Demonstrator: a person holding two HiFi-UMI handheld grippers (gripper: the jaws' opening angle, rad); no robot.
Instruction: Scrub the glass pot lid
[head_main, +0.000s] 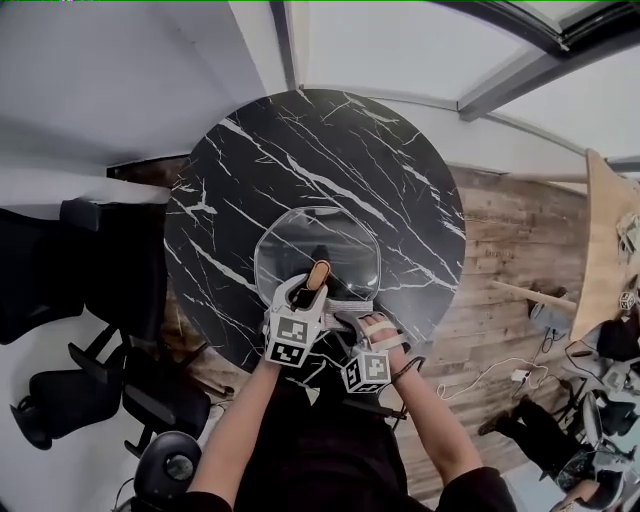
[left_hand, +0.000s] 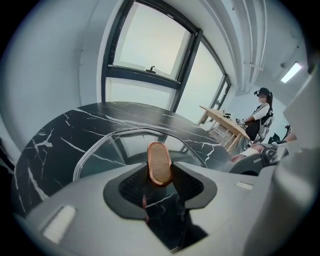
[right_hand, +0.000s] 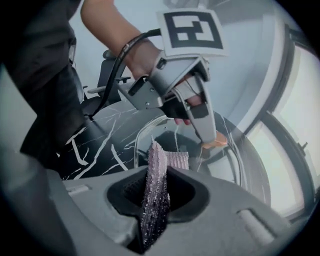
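Observation:
A round glass pot lid (head_main: 318, 238) with a wooden handle (head_main: 317, 273) lies over the near part of the black marble table (head_main: 300, 150). My left gripper (head_main: 308, 290) is shut on that handle (left_hand: 159, 162), and the lid's glass (left_hand: 115, 150) spreads out ahead of the jaws. My right gripper (head_main: 358, 322) sits just right of it, shut on a grey ribbed scrubbing cloth (right_hand: 156, 190) that stands up between the jaws. From the right gripper view the left gripper (right_hand: 212, 140) pinches the handle (right_hand: 216, 144) above the lid (right_hand: 235, 165). The cloth's tip is close to the lid's near rim.
Black office chairs (head_main: 90, 270) stand left of the table, and another chair base (head_main: 172, 465) is near my left arm. A wooden table (head_main: 605, 240) with clutter is at the far right, where a person (left_hand: 261, 112) stands. Wood flooring (head_main: 510, 250) lies right of the marble table.

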